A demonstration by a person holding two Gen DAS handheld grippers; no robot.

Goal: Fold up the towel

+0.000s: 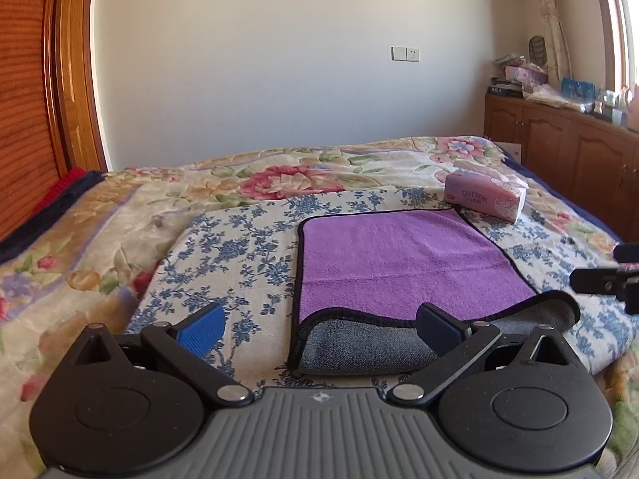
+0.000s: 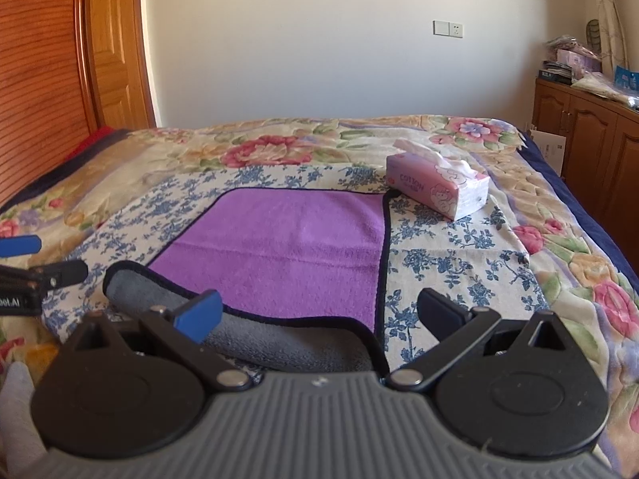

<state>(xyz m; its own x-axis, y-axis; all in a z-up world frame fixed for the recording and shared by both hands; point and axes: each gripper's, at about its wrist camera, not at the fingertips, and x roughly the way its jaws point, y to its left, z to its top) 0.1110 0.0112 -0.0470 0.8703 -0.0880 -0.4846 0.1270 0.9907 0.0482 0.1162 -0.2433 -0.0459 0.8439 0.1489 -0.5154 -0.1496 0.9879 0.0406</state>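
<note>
With both claws gaping and empty, left gripper point(image 1: 319, 329) and right gripper point(image 2: 319, 315) sit at the towel point(image 1: 399, 255) near edge, tissue box point(image 1: 485, 196) beyond; pinch both flipped corners evenly.

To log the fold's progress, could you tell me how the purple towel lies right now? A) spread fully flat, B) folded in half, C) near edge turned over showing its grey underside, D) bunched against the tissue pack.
C: the towel's near edge is flipped over, grey side up, while the rest lies flat.
</note>
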